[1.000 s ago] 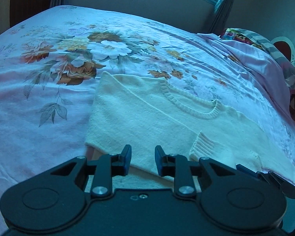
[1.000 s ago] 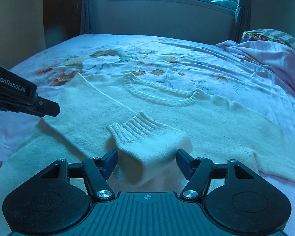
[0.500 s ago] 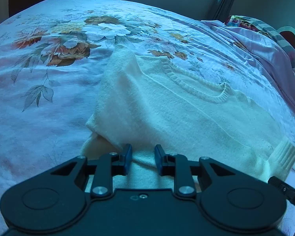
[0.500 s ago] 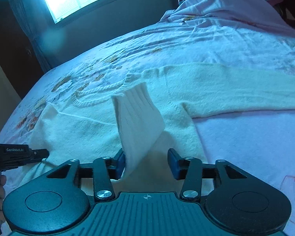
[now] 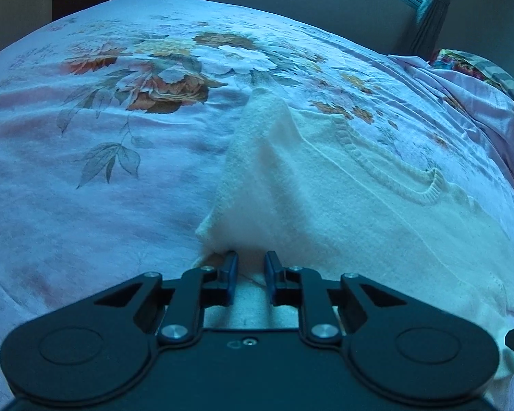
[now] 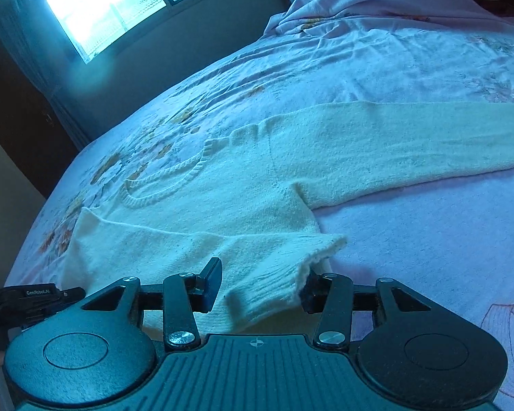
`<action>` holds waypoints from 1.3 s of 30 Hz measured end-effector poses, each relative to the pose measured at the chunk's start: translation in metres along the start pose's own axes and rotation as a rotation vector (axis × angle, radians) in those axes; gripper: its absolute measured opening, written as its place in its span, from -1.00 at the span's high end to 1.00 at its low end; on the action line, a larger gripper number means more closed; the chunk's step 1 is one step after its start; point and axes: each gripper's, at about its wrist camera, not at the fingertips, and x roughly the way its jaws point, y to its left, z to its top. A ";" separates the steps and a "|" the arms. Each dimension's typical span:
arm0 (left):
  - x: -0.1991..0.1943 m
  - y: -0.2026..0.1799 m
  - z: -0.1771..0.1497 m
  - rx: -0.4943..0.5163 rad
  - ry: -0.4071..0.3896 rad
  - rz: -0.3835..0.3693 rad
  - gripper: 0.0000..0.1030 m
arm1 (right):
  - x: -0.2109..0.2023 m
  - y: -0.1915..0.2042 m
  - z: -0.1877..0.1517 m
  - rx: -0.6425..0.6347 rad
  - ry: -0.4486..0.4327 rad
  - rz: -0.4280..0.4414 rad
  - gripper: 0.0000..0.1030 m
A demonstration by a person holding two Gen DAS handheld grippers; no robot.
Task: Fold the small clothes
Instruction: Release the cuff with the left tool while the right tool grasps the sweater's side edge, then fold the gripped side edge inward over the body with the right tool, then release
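A cream knit sweater (image 5: 342,205) lies on the floral bed sheet, ribbed collar (image 5: 394,178) facing up. My left gripper (image 5: 248,267) is shut on the sweater's left edge and lifts it into a ridge. In the right wrist view the sweater (image 6: 257,185) spreads out, one sleeve (image 6: 411,147) stretched to the right. The other sleeve is folded across the body, its ribbed cuff (image 6: 277,284) lying between the fingers of my right gripper (image 6: 260,289), which is open. The left gripper's body (image 6: 27,301) shows at the far left.
The pink floral sheet (image 5: 102,171) covers the bed. A bunched pink blanket (image 6: 377,3) and a patterned pillow (image 5: 469,65) lie at the head. A wall with a bright window (image 6: 102,10) stands beyond the bed.
My right gripper carried the sleeve cuff across the sweater, then opened; the cuff now lies loose between its fingers. My left gripper stayed shut on the left edge and raised it.
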 end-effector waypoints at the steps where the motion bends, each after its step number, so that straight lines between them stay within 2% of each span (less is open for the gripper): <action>1: 0.001 0.003 0.001 -0.010 -0.002 -0.001 0.71 | 0.001 0.000 0.000 0.004 0.004 0.002 0.10; 2: 0.002 0.004 0.002 -0.014 -0.003 0.001 0.72 | 0.002 -0.001 0.000 0.005 0.005 0.000 0.27; 4: -0.002 0.005 0.004 -0.034 -0.007 -0.001 0.75 | 0.004 0.001 -0.001 -0.019 0.010 0.012 0.89; 6: -0.012 0.002 0.008 -0.026 -0.041 -0.019 0.76 | 0.005 0.004 -0.002 -0.038 0.011 0.017 0.89; 9: -0.011 -0.005 0.018 0.019 -0.062 0.001 0.53 | 0.008 0.007 -0.002 -0.056 0.015 0.025 0.89; 12: 0.004 -0.005 0.032 0.011 -0.063 0.028 0.47 | 0.012 0.005 0.001 -0.036 0.030 0.037 0.88; 16: 0.022 -0.006 0.041 0.034 -0.061 0.089 0.05 | 0.011 -0.001 0.002 -0.018 0.040 0.053 0.88; 17: 0.024 -0.004 0.041 0.026 -0.064 0.087 0.04 | 0.011 -0.002 0.002 -0.010 0.044 0.058 0.88; 18: 0.025 -0.002 0.041 0.020 -0.062 0.078 0.07 | 0.010 -0.002 0.002 -0.005 0.046 0.060 0.88; 20: 0.027 -0.002 0.037 0.039 -0.065 0.059 0.41 | 0.011 -0.001 0.001 -0.010 0.050 0.063 0.88; 22: 0.025 -0.003 0.036 0.043 -0.074 0.052 0.86 | 0.011 0.000 0.000 -0.013 0.050 0.062 0.88; 24: 0.021 -0.002 0.037 0.033 -0.093 0.041 0.90 | 0.011 0.001 -0.001 -0.013 0.039 0.066 0.88; 28: 0.007 0.016 0.040 -0.055 -0.183 0.048 0.91 | 0.007 0.017 0.005 -0.080 -0.024 0.085 0.88; 32: 0.015 0.035 0.039 -0.109 -0.183 0.098 1.00 | 0.017 0.028 0.015 -0.116 -0.063 0.095 0.89; 34: 0.023 0.045 0.035 -0.114 -0.163 0.125 1.00 | 0.032 0.021 0.016 -0.114 -0.032 0.045 0.89; 36: 0.022 0.044 0.030 -0.068 -0.164 0.153 1.00 | 0.039 0.010 0.012 -0.090 0.001 0.014 0.88; 39: 0.009 0.039 0.029 -0.043 -0.188 0.162 1.00 | 0.031 -0.004 0.006 -0.048 0.031 0.014 0.88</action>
